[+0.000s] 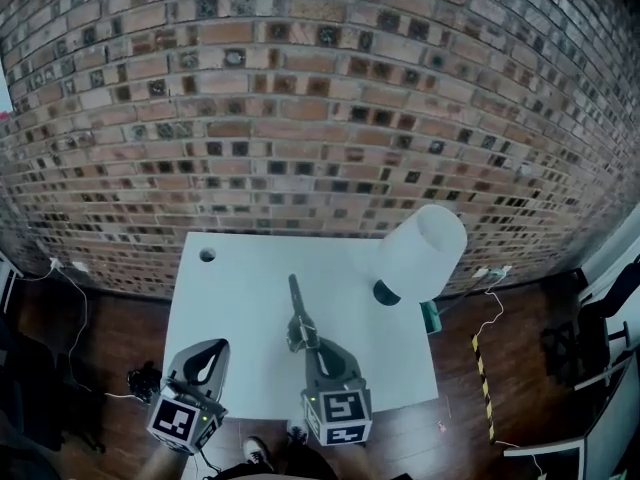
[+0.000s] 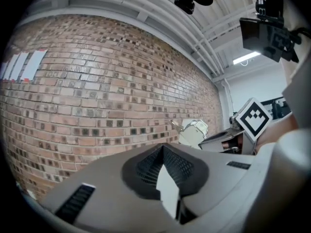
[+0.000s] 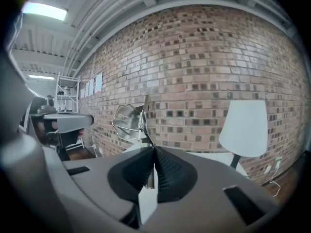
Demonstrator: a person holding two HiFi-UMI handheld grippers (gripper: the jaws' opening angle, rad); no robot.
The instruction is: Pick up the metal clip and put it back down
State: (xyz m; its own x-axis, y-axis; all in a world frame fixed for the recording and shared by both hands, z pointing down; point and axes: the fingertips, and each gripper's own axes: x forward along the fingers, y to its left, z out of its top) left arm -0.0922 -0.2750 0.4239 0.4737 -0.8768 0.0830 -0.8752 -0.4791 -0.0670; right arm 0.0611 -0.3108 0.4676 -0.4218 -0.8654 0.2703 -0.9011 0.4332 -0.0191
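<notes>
Lamp (image 1: 420,253) crowds the right rear of the table (image 1: 235,313), whose left side lies open

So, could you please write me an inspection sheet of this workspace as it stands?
Surface: white table, with one round hole near its far left corner.
Job's things: metal clip, held up off the table.
Clutter: white lamp at the table's far right.
Grippers: right gripper shut on the metal clip; left gripper shut, with nothing between its jaws.
Cables: left cable, white, on the floor by the wall; right cable, white, beside the table.
Surroundings: brick wall behind the table; dark wood floor.
</notes>
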